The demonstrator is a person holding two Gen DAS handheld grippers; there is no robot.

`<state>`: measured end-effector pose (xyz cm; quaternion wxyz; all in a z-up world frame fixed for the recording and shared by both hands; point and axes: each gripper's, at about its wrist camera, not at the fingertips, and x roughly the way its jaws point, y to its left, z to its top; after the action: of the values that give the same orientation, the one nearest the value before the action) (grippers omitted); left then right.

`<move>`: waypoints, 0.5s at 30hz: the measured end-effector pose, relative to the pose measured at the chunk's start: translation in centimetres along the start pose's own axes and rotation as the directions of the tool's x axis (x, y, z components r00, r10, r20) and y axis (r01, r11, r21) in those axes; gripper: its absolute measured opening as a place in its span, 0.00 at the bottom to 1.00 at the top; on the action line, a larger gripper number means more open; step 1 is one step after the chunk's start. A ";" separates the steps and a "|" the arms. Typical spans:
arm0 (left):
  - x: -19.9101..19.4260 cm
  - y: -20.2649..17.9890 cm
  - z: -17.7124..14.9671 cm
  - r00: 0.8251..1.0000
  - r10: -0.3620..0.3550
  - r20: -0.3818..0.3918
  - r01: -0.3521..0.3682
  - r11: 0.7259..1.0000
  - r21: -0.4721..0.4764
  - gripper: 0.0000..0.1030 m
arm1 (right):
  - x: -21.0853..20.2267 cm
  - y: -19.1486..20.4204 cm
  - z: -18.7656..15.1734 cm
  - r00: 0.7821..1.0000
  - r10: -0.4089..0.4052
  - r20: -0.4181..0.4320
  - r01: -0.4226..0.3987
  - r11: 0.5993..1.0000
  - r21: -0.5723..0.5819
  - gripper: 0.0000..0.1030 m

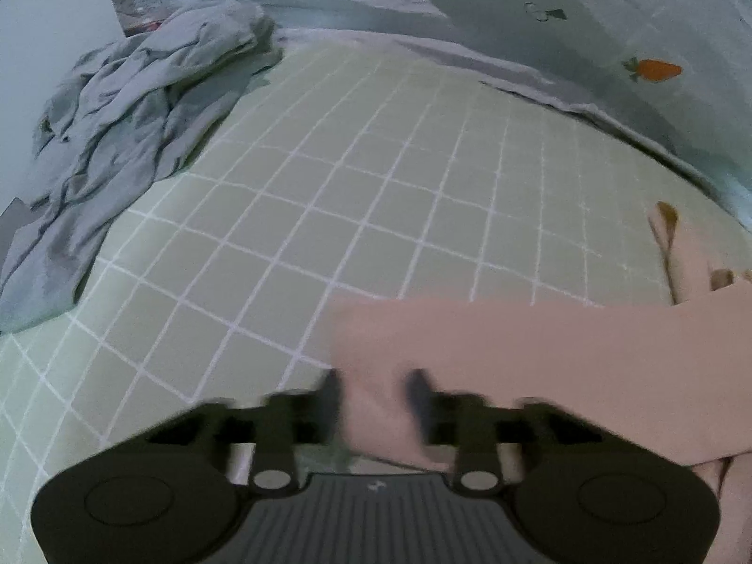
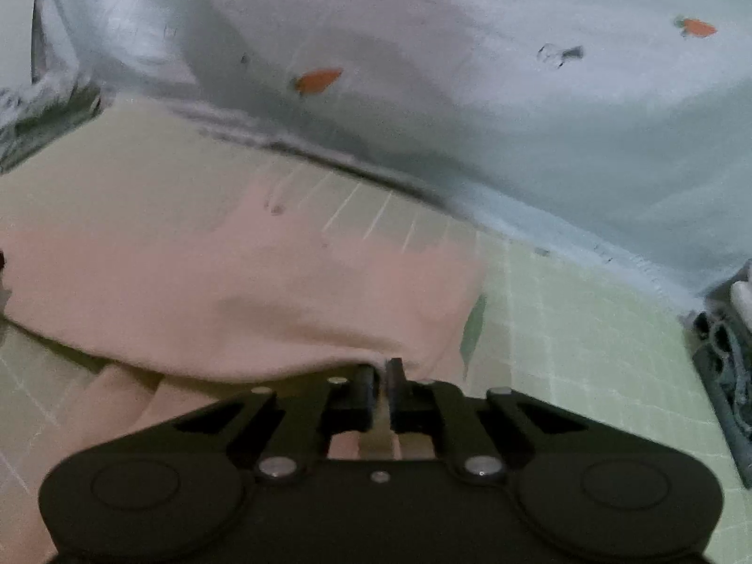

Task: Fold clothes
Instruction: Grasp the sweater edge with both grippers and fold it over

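Note:
A pale pink garment [image 1: 540, 366] lies on the green grid-patterned mat [image 1: 329, 188], running off to the right. In the left wrist view my left gripper [image 1: 373, 397] is open, its two fingers standing apart with the garment's left corner between them; the picture is blurred by motion. In the right wrist view the same pink garment [image 2: 235, 291] spreads ahead and to the left. My right gripper [image 2: 381, 376] is shut on the pink garment, pinching its near edge, which lifts in a fold at the fingertips [image 2: 364, 378].
A crumpled grey garment [image 1: 131, 131] lies heaped at the mat's far left. Light blue bedding with carrot prints [image 2: 470, 94] rises behind the mat [image 2: 587, 352]. A dark object [image 2: 724, 366] lies at the right edge of the right wrist view.

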<state>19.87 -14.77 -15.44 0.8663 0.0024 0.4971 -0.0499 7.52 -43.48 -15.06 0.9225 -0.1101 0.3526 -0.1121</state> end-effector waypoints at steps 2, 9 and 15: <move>-1.3 -0.1 0.4 0.999 0.000 0.047 0.000 1.000 0.004 0.07 | -0.7 -0.4 0.5 1.000 -0.003 0.029 0.002 1.000 0.026 0.05; -6.4 0.8 2.4 0.968 0.082 0.237 -0.089 0.996 0.022 0.00 | -2.2 -1.6 2.4 0.994 0.001 0.106 -0.014 0.993 0.116 0.04; -3.8 3.3 1.5 0.989 0.110 0.096 -0.105 0.993 -0.057 0.11 | -0.2 -0.4 1.6 0.994 0.110 -0.013 -0.106 0.978 0.179 0.48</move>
<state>19.59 -11.25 -11.57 0.8912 0.0044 0.4536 0.0097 8.41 -43.58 -13.72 0.9292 -0.0065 0.3573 -0.0941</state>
